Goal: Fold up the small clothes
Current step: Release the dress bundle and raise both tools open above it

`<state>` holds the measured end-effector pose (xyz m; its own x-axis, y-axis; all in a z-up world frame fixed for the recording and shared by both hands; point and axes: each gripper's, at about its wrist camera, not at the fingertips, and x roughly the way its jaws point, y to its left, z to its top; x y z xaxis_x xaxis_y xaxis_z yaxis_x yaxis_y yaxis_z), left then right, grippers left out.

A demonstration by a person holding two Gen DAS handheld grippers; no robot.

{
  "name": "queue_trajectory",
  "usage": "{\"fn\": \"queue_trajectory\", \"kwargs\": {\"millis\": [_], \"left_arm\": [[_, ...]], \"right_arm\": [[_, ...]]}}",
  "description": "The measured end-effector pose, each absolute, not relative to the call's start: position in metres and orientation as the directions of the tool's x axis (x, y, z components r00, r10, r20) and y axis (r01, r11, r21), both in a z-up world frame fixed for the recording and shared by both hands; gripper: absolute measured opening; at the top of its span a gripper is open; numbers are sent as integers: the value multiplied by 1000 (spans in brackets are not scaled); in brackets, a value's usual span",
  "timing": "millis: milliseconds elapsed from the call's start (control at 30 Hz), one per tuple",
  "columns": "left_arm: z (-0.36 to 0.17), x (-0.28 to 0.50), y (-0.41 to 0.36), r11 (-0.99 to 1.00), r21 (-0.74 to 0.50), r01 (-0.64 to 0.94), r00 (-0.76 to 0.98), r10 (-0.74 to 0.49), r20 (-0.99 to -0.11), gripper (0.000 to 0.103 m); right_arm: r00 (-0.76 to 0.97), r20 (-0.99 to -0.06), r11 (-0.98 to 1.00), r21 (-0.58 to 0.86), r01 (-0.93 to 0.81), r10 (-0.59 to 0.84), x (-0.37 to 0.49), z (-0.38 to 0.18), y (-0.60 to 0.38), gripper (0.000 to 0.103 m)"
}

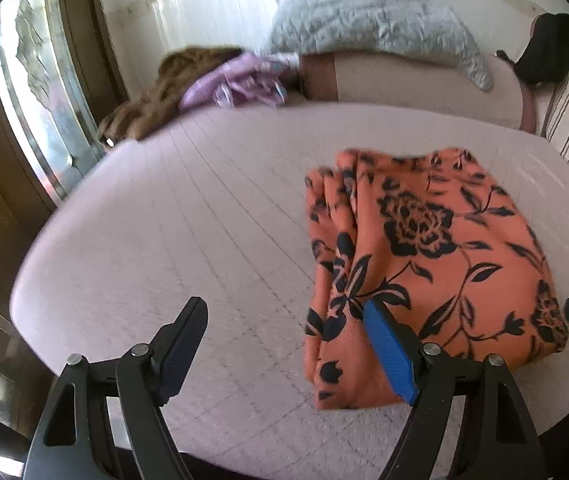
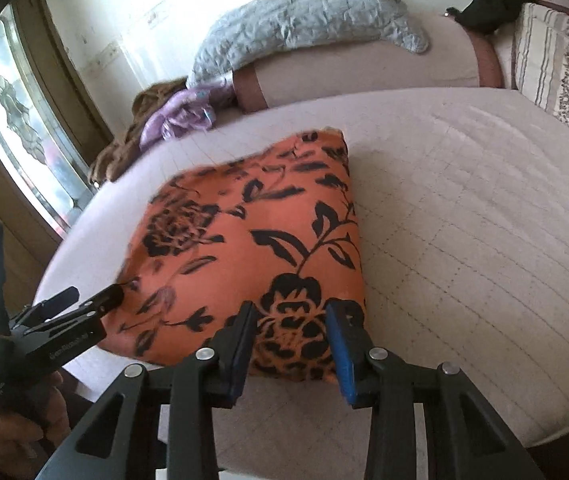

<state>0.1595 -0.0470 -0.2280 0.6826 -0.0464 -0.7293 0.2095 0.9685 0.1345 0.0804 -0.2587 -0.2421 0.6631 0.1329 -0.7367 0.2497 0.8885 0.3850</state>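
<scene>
An orange cloth (image 2: 252, 248) with black flowers lies folded on the near part of the pale mattress (image 2: 464, 220). The left gripper (image 1: 284, 320) hangs with its fingers wide apart at the cloth's near left edge. The right gripper (image 2: 290, 320) has its fingers apart over the cloth's near right corner. A grey quilt (image 2: 304, 20) lies far off.
</scene>
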Motion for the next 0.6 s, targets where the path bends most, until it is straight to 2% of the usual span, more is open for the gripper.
{"fn": "queue_trajectory", "kwargs": {"millis": [300, 333, 367, 400, 600], "left_arm": [[-171, 126, -29, 982, 108, 155, 758, -48, -651, 84], [-165, 122, -29, 983, 106, 152, 763, -49, -645, 84], [-159, 119, -28, 983, 102, 151, 768, -52, -638, 84], [-153, 114, -26, 984, 94, 150, 774, -57, -630, 84], [-116, 95, -24, 985, 99, 139, 815, -57, -577, 86]], "right_arm": [[753, -657, 922, 303, 240, 20, 37, -175, -254, 40], [763, -646, 925, 296, 237, 11, 34, -167, -255, 41], [775, -632, 927, 290, 237, -1, 29, -158, -254, 50], [785, -620, 928, 290, 236, -7, 26, -153, -255, 53], [844, -534, 932, 273, 237, -59, 8, -107, -255, 54]]}}
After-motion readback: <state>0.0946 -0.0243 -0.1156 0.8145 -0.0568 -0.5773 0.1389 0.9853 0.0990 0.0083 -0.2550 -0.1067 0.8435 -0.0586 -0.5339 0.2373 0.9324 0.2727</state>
